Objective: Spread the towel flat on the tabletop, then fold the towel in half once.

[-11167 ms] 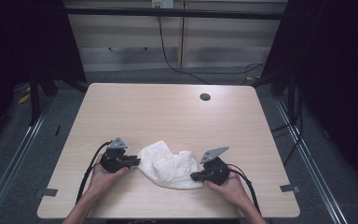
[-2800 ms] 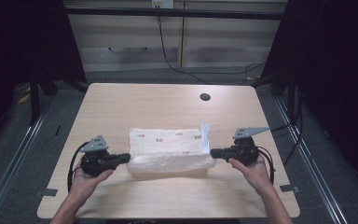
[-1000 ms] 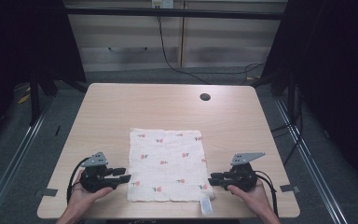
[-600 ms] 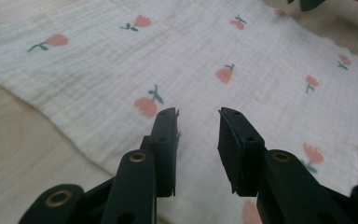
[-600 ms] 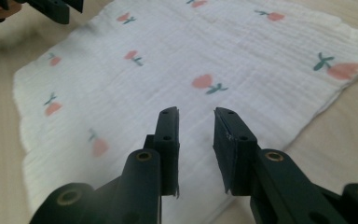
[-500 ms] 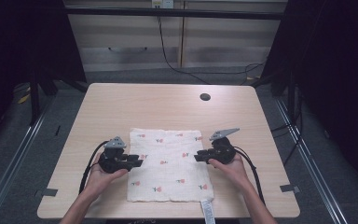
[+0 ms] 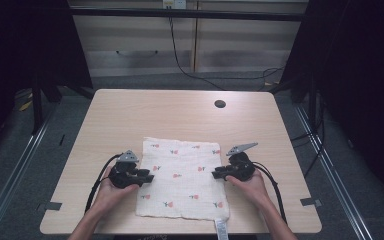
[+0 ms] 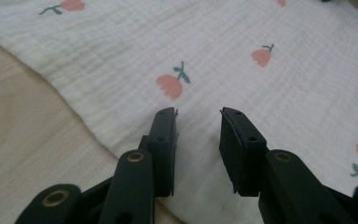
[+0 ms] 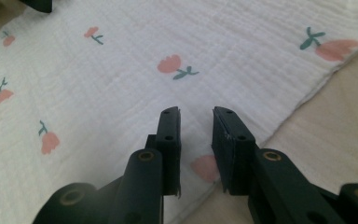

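A white cloth [image 7: 182, 175] printed with small pink flowers lies spread flat on the near half of the wooden table [image 7: 130, 115]. My left gripper [image 7: 149, 177] sits at the cloth's left edge, pointing inward. In the left gripper view [image 8: 198, 116] its jaws stand apart low over the fabric [image 8: 261, 70]; they have just been opening a little, with nothing between them. My right gripper [image 7: 216, 175] is at the cloth's right edge, facing the left one. In the right gripper view [image 9: 196, 114] its jaws are apart above the cloth's border [image 9: 121, 93], holding nothing.
A white label [image 7: 221, 230] hangs from the cloth's near right corner over the table's front edge. A dark round hole [image 7: 220, 104] sits in the far right of the tabletop. Bare wood lies beyond the cloth and on both sides.
Earlier the cloth went from crumpled to folded to spread flat. Over the last second both hands moved from its near corners up to the middle of its side edges, then held still.
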